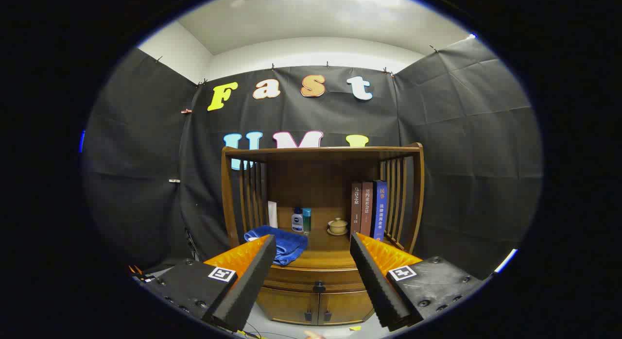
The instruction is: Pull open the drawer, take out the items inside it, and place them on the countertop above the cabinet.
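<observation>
While the gripper (311, 261) hangs with its fingers spread wide and nothing between them, the drawer (318, 279) sits shut just beyond the tips, its small dark knob (319, 286) roughly centred between them. Whatever is inside is hidden behind the closed front.

The knob is small, and the fingers are broad. If they close off-centre, my judgement is they will slip off it or pinch the drawer's curved front instead; a skewed pull could also jam the drawer. Below it are two cabinet doors (318, 307) with their own handles close together, so dropping too low risks grabbing the wrong pull.

Just above the drawer, the countertop (330, 251) is partly taken: a blue towel (282, 244) drapes over its front edge beside the left finger, and lifted items could snag it. Farther back stand two bottles (301, 220), a lidded cup (337, 226) and upright books (369, 210); the white thing at the back left may be paper. Bare wood in the centre is the open landing room, fenced by slatted sides and a top shelf (320, 152).
</observation>
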Demonstrator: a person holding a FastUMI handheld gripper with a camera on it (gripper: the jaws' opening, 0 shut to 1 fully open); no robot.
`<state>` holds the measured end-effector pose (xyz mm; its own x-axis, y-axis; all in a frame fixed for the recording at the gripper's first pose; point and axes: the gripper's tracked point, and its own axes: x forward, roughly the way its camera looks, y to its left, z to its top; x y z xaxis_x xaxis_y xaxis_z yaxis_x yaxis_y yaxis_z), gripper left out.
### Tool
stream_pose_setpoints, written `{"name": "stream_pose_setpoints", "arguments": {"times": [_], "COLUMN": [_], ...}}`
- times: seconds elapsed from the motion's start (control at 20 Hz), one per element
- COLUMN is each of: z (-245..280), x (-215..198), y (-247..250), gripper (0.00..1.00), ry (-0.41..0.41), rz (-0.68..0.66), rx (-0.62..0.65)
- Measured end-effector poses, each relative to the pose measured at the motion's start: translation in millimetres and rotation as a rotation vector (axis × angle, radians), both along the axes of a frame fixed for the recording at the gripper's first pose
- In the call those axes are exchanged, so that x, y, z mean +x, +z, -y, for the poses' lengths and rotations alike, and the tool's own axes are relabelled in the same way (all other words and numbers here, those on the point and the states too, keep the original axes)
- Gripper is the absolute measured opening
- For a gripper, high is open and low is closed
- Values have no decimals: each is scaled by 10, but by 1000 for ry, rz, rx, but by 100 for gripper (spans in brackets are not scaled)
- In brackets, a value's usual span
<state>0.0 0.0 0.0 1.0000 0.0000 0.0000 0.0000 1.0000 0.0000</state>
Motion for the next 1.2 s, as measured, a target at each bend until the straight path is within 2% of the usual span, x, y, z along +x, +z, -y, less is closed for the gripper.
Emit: {"name": "stream_pose_setpoints", "arguments": {"times": [0.45,1.2], "z": [80,46], "x": [2,33], "y": [-7,-37], "gripper": [98,98], "ry": [-37,-34], "rz": [0,-1], "rx": [-2,1]}}
